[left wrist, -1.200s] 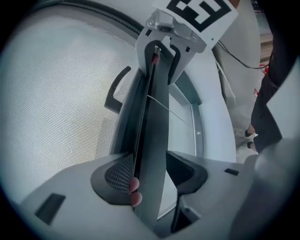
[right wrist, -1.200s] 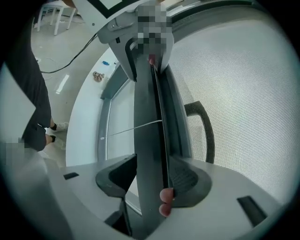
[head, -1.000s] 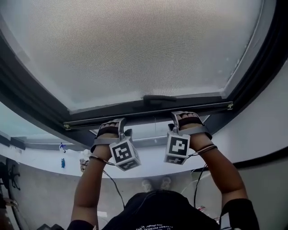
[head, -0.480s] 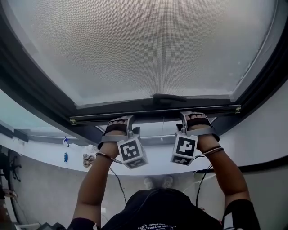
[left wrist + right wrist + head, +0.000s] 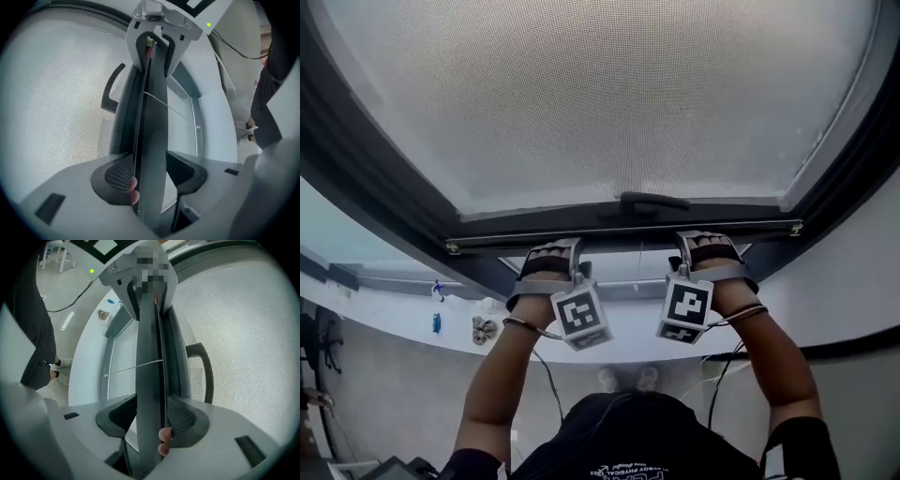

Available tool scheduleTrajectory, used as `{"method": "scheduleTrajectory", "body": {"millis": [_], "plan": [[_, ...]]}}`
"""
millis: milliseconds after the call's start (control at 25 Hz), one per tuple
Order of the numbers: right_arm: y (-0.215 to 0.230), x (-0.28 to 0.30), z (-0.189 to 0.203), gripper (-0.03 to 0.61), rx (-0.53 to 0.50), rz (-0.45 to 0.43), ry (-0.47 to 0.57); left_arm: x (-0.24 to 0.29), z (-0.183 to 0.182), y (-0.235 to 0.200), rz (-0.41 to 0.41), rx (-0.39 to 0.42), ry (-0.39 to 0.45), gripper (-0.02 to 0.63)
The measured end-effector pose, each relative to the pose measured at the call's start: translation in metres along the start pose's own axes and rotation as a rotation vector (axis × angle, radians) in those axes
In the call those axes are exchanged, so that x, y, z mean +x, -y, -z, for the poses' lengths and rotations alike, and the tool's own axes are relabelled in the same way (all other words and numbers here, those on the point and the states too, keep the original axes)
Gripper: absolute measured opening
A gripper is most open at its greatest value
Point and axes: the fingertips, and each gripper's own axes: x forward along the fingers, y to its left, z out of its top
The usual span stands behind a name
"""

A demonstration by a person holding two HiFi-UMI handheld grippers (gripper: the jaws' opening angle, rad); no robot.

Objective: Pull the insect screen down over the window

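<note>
1. The insect screen covers most of the window. Its grey mesh fills the dark window frame from left to right.
2. The screen's dark bottom bar runs across the near end of the mesh, with a curved black handle just beyond its middle.
3. On the near side of the bar, a narrow strip of bare pane is not covered by the screen.
4. The left gripper meets the bar left of the handle. In the left gripper view its two jaws are closed against opposite faces of the bar, which stands upright between them.
5. The right gripper meets the bar right of the handle. In the right gripper view its jaws clamp the bar the same way, one on each face.
6. The two grippers sit well apart along the bar, and both of the person's arms reach up to it.
7. Each gripper view shows the other gripper at the far end of the bar.
</note>
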Motion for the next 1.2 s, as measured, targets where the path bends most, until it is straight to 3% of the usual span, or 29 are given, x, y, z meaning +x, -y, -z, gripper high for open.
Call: {"method": "scheduleTrajectory", "body": {"millis": [320,640,1200], "plan": [[-0.0031,0.0010,0.0033,0.196,-0.014,-0.004,-0.018,-0.0028,-0.0041,0.0019,0.029,-0.086,0.066,0.202],[-0.0090,0.0063,0.0034,0.196,-0.004,-0.021,-0.024,0.0047,-0.0015,0.0056,0.017,-0.099,0.098,0.204],[-0.0015,0.0076,-0.0015,0.196,0.018,0.074,-0.036,0.0050,0.0004,0.0028,-0.015,-0.092,0.072,0.204]]}}
